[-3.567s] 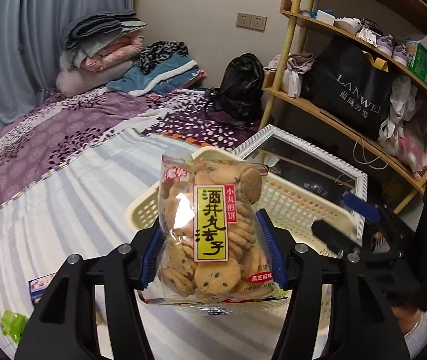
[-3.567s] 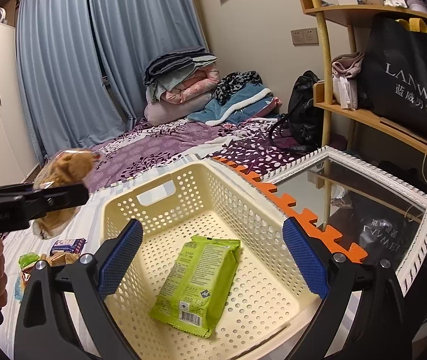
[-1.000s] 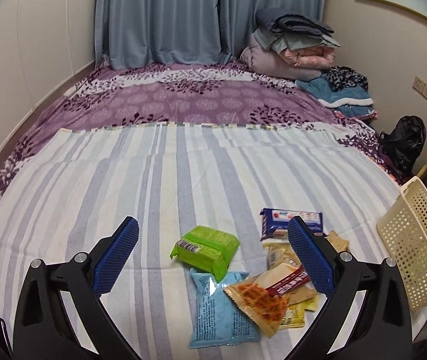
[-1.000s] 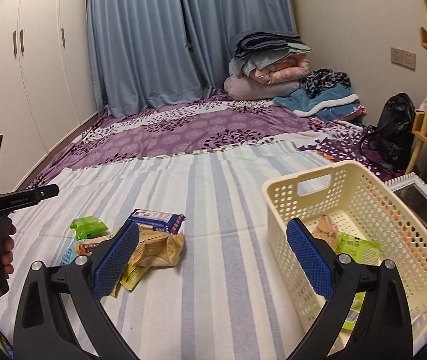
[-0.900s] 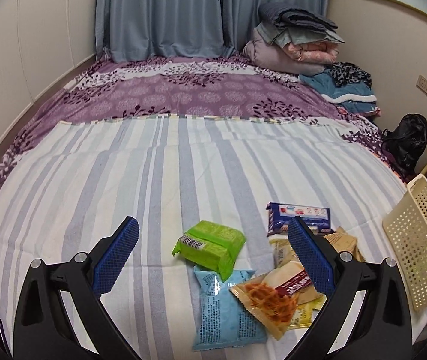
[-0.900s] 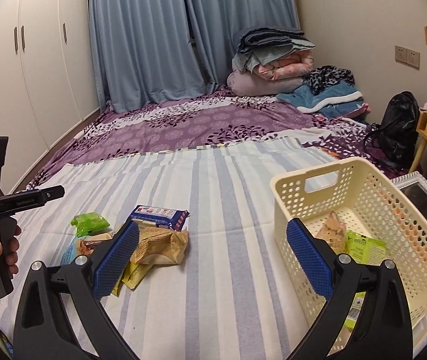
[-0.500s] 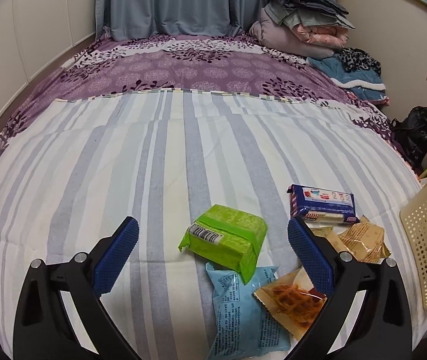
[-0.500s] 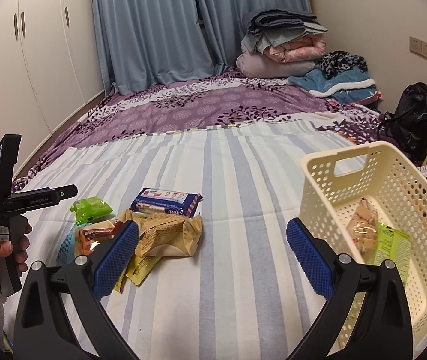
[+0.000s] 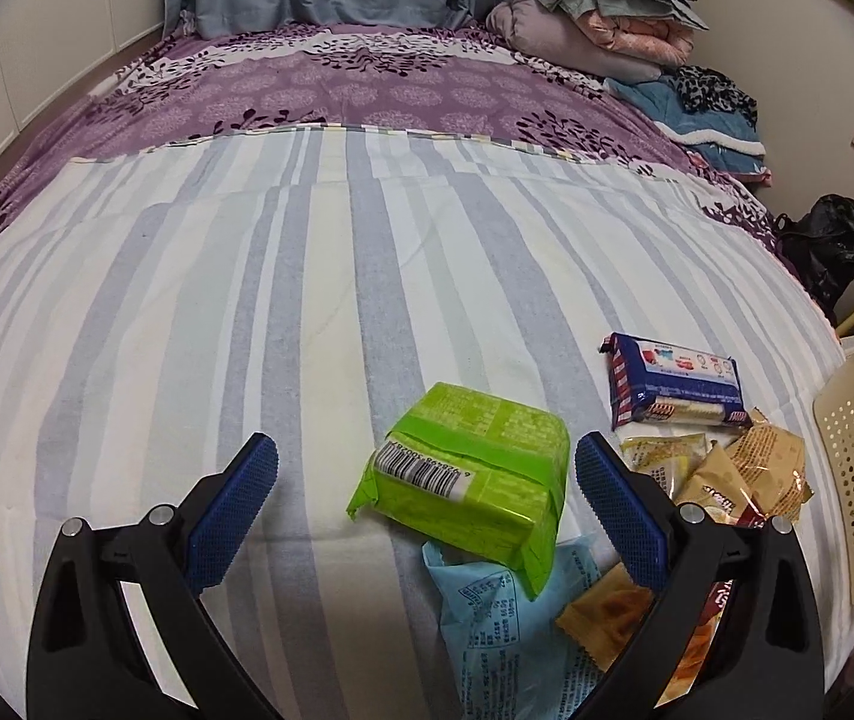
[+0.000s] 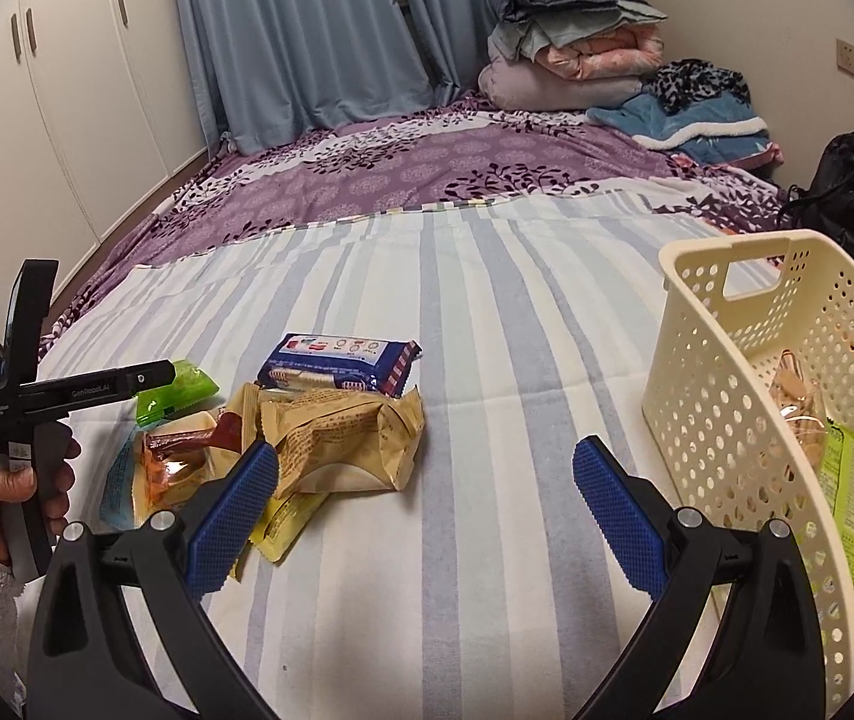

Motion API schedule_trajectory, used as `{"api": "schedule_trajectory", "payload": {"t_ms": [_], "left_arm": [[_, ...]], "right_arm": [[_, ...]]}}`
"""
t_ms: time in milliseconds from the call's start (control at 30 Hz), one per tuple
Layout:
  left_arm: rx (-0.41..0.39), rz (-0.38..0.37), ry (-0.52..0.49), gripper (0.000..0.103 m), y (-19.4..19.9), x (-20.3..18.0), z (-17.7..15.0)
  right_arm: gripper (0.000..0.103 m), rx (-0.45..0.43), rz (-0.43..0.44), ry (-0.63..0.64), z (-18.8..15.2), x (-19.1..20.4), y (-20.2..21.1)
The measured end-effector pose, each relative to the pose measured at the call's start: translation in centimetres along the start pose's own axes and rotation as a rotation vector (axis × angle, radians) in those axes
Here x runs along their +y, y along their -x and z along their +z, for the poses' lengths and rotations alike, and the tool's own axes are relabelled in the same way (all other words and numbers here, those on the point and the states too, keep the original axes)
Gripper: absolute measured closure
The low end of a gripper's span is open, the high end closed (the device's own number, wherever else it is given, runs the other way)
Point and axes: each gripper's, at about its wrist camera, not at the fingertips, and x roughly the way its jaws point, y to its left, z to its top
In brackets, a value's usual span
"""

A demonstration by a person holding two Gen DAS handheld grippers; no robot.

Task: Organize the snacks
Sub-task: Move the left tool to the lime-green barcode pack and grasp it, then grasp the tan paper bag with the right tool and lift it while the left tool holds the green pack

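Snacks lie heaped on the striped bed (image 9: 307, 300): a green packet (image 9: 469, 474) sits between the wide-open, empty jaws of the left gripper (image 9: 424, 483). The right gripper (image 10: 424, 480), jaws also spread and empty, hovers between heap and basket (image 10: 721, 396), which holds two packets.

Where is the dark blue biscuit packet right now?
In the left wrist view, the dark blue biscuit packet lies right of the bright green packet, just beyond the tan wrappers.
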Motion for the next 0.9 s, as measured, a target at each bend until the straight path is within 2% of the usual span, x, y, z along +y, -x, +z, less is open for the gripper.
{"api": "schedule_trajectory", "payload": {"t_ms": [167,333,533,600,667,700,900], "left_arm": [[0.020,-0.013,-0.042,0.002,-1.0,-0.5,-0.2],[0.032,0.015,-0.102,0.002,-2.0,-1.2,-0.2],[0.013,-0.015,-0.078,0.002,-2.3,-0.8,0.0],[0.003,-0.029,-0.076,0.005,-2.4,-0.7,0.0],[-0.001,-0.063,-0.073,0.025,-2.4,-0.6,-0.1],[0.004,-0.075,-0.069,0.028,-2.5,-0.5,-0.2],[-0.027,-0.079,-0.078,0.034,-2.0,-0.4,-0.5]], "right_arm": [[0.005,0.023,0.001,-0.002,-0.1,0.0,-1.0],[0.005,0.047,0.008,-0.013,-0.4,0.2,-2.0],[0.005,0.084,0.044,-0.048,-0.3,0.3,-3.5],[0.005,0.097,0.059,-0.053,-0.3,0.4,-4.1],[0.005,0.110,0.066,-0.062,-0.3,0.3,-4.8],[0.005,0.117,0.068,-0.065,-0.2,0.3,-5.2],[0.005,0.170,0.097,-0.039,-0.2,1.2,-7.3]]}}
